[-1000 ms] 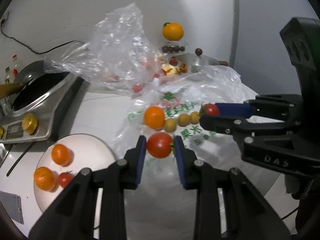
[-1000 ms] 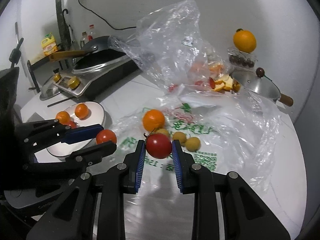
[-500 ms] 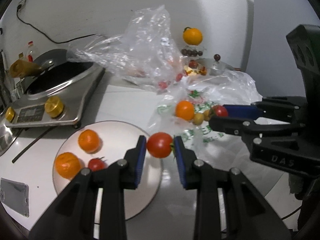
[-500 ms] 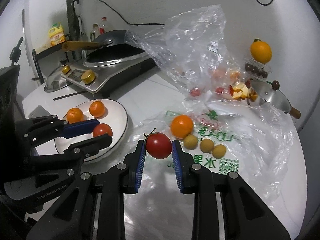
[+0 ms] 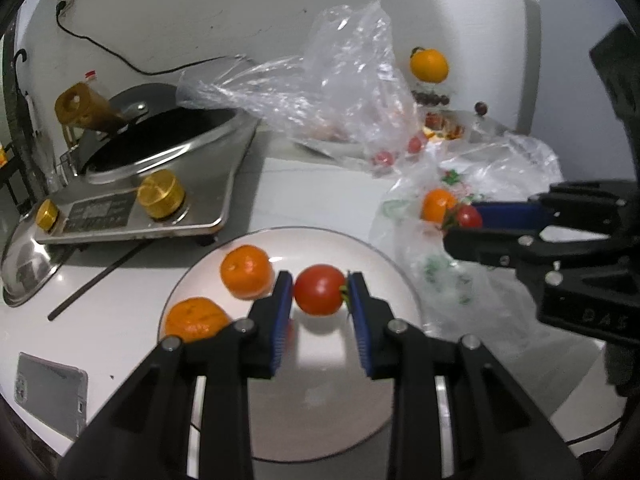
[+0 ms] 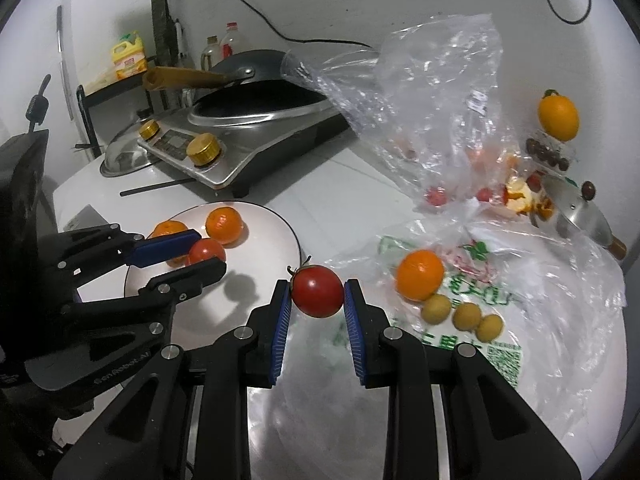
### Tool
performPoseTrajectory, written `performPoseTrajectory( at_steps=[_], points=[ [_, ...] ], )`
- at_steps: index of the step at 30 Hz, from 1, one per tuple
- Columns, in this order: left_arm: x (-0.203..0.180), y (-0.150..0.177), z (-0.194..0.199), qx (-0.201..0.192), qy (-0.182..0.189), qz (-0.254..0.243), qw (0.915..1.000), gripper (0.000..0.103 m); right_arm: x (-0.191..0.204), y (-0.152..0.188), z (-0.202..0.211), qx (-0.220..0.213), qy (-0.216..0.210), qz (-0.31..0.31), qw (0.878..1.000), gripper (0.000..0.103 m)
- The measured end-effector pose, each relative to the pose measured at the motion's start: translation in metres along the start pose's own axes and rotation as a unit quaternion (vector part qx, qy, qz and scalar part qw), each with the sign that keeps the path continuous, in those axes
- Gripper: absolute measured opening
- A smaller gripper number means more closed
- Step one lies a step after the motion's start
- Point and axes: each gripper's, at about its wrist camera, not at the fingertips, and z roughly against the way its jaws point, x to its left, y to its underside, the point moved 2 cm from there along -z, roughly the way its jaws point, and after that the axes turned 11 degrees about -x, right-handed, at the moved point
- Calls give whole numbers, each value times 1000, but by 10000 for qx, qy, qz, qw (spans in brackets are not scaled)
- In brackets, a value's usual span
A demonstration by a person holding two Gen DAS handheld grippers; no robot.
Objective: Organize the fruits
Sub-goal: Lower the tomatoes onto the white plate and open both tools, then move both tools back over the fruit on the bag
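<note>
White tabletop (image 5: 312, 184) fills the left wrist view, with a steel cooker (image 5: 160, 184) at the back and crumpled clear bags (image 5: 344, 92) beyond. The left tool (image 5: 319, 300) pinches a red tomato (image 5: 319, 290) between its blue pads, now held over the white plate (image 5: 384, 256); a second ago it hung over the printed bag, with the plate off at lower left. Two mandarins (image 5: 246, 271) lie on the plate (the small tomato seen there earlier is hidden behind the left pad). At right the right tool (image 5: 464, 224) grips its own tomato (image 5: 469, 216) beside an orange (image 5: 438, 205).

From the right wrist, the right tool (image 6: 317, 300) is pressed onto the second tomato (image 6: 318, 291), above the tabletop between the plate (image 6: 280, 224) and the printed bag (image 6: 500, 292); earlier it was over the bag. The orange (image 6: 420, 274) and three small yellow fruits (image 6: 466, 315) rest on that bag. The left tool (image 6: 200, 258) holds its tomato (image 6: 206, 251) above the plate.
</note>
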Motion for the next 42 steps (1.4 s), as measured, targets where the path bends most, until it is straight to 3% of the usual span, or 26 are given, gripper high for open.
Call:
performPoseTrajectory(
  at_steps=[16,23,34,37,42],
  points=[
    [19,9,-28,234,5,123,9997,31,12,-1,-49,300,-253,5,9992,29],
    [28,10,-27,302,-172,143,9993,35,14,-2,-61,364,-342,12,9988,29],
    [34,10,-14,241,-271,176,9992,42,20,-3,-62,361,-345,-1,9988,29],
    [34,8,-10,206,-245,219,9992,51,19,-4,-58,324,-331,-2,9989,29],
    [27,4,-4,168,-227,195,9994,51,15,-3,-48,258,-288,-19,9993,29]
  ],
)
